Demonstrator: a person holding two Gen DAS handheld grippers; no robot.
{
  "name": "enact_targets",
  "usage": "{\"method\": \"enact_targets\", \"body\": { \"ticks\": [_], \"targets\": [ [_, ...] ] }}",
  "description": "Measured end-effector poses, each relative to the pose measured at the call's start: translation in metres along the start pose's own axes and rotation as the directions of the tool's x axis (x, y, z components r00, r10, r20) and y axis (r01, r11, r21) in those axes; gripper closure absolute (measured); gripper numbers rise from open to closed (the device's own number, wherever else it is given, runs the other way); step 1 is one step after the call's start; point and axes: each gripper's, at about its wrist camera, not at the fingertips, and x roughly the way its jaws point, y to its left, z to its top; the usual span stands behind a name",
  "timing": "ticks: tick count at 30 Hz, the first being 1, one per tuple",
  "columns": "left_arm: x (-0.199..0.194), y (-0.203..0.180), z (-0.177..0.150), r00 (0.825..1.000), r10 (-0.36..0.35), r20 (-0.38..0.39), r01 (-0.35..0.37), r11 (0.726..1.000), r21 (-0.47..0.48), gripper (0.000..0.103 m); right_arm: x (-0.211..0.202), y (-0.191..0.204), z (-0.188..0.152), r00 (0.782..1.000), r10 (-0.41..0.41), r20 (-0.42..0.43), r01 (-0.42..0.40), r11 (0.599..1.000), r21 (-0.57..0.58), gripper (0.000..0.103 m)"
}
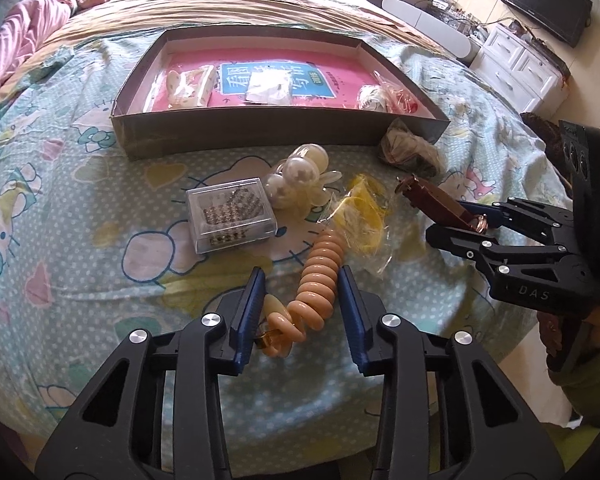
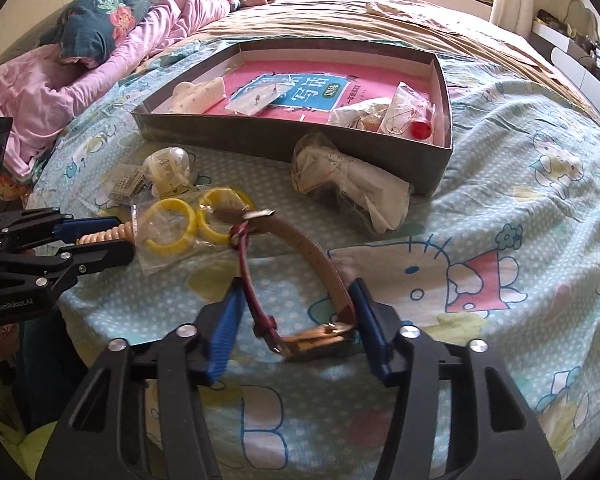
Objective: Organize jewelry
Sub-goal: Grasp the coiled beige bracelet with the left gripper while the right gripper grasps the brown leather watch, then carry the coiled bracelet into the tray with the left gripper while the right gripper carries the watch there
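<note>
My left gripper point(image 1: 300, 280) is shut on a peach spiral hair tie point(image 1: 320, 268) that lies on the patterned bedsheet; the coil fills the gap between the blue pads. From the right wrist view, the same left gripper point(image 2: 126, 236) pinches the hair tie point(image 2: 108, 234) at the left edge. My right gripper point(image 2: 296, 288) is shut on a watch point(image 2: 316, 338) with a red strap, whose loop presses against both pads. Seen from the left wrist, the right gripper point(image 1: 448, 220) holds the watch point(image 1: 432, 198) at the right. An open grey box point(image 1: 260, 132) stands behind, with several small packets inside.
On the sheet lie a clear case of beads point(image 1: 230, 214), pale pearl-like balls point(image 1: 300, 176), bagged yellow bangles point(image 2: 172, 224) and a crumpled packet point(image 2: 352, 184) against the box point(image 2: 240, 136). Pink bedding point(image 2: 60, 80) is piled at the far left. The bed's edge is near.
</note>
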Motion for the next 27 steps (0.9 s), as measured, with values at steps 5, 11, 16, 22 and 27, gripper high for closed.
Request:
{"method": "enact_targets", "body": {
  "ticks": [5, 11, 16, 22, 27],
  "targets": [
    [-0.011, 0.001, -0.001, 0.999, -0.024, 0.026, 0.024, 1.0, -0.014, 0.092, -0.007, -0.002, 0.002, 1.0, 0.022, 0.005, -0.022, 1.0, 0.018, 0.061],
    [-0.028, 0.008, 0.001, 0.997, -0.032, 0.063, 0.035, 0.998, -0.049, 0.092, -0.021, 0.003, 0.009, 0.998, 0.036, 0.047, -0.036, 0.999, 0.011, 0.062],
    [-0.043, 0.011, 0.005, 0.994, -0.038, 0.102, 0.044, 0.997, -0.061, 0.092, -0.034, 0.005, 0.017, 0.995, 0.039, 0.088, -0.04, 0.999, 0.003, 0.062],
    [-0.062, 0.014, 0.013, 0.988, -0.029, 0.154, 0.041, 0.997, -0.069, 0.092, -0.043, 0.008, 0.026, 0.992, 0.042, 0.115, -0.042, 0.999, -0.005, 0.062],
    [-0.072, 0.021, 0.018, 0.983, -0.021, 0.18, 0.038, 0.995, -0.093, 0.092, -0.05, 0.011, 0.031, 0.989, 0.048, 0.138, -0.047, 0.999, -0.014, 0.062]
  ]
}}
